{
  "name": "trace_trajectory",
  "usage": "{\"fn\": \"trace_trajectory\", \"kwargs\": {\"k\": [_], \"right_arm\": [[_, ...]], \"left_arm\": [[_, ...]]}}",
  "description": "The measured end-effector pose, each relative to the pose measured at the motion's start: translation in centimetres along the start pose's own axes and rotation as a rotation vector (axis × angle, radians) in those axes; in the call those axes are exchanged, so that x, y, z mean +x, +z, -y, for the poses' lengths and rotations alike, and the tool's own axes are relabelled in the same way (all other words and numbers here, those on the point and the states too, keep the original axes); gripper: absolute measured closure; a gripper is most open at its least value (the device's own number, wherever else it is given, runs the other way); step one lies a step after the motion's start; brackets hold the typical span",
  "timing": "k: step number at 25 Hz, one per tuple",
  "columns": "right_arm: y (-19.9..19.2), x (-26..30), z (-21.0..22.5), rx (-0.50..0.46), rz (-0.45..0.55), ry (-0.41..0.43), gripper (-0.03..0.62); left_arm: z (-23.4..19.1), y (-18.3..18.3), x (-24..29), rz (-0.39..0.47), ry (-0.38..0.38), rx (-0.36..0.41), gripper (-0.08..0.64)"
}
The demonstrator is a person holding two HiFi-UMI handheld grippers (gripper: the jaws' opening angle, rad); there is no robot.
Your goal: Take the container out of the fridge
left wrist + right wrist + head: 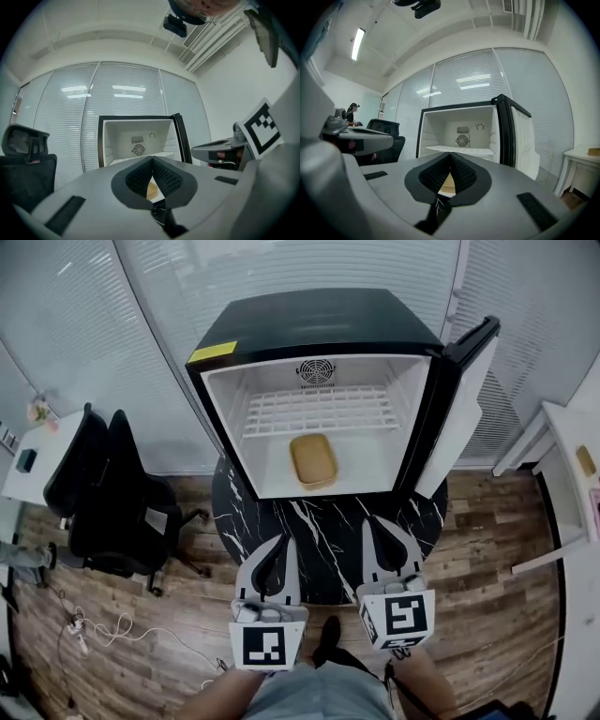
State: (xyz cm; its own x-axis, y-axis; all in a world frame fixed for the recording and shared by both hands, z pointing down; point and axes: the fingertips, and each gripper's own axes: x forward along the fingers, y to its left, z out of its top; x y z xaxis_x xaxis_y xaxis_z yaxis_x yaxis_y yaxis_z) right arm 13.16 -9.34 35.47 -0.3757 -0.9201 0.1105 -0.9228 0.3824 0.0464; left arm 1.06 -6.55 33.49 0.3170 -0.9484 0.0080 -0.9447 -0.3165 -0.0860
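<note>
A small black fridge [319, 324] stands on a round black marble table [323, 540] with its door [464, 399] swung open to the right. On the white floor of the fridge lies a tan rectangular container [313, 461], below a white wire shelf [319, 411]. My left gripper [281, 542] and right gripper [375, 523] hover side by side over the table's near edge, well short of the fridge, both shut and empty. A sliver of the container [152, 189] shows through the left jaws, and the container [449, 183] peeks through the right jaws too.
A black office chair [112, 493] stands to the left of the table, by a white desk [33, 456]. A white desk [572, 474] sits at the right. Cables [89, 629] lie on the wooden floor. Glass walls with blinds [159, 296] run behind the fridge.
</note>
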Motion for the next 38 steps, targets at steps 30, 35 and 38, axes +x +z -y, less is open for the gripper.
{"fn": "trace_trajectory", "kwargs": {"k": [30,35,38], "right_arm": [[-1.7,14.3,2.5,-0.060,-0.077,0.054,0.572],[-3.8,17.1,3.1,-0.045,-0.133,0.036,0.566],[-5.5,18.2,3.0,-0.037,-0.179,0.034,0.560]], "left_arm": [[-7.9,-5.1,11.2,-0.065,0.119,-0.022,0.545],[-9.4,-7.1,14.0,-0.092,0.115,-0.026,0.545],[-10.0,-8.5,15.1,-0.104,0.111,-0.028,0.545]]}}
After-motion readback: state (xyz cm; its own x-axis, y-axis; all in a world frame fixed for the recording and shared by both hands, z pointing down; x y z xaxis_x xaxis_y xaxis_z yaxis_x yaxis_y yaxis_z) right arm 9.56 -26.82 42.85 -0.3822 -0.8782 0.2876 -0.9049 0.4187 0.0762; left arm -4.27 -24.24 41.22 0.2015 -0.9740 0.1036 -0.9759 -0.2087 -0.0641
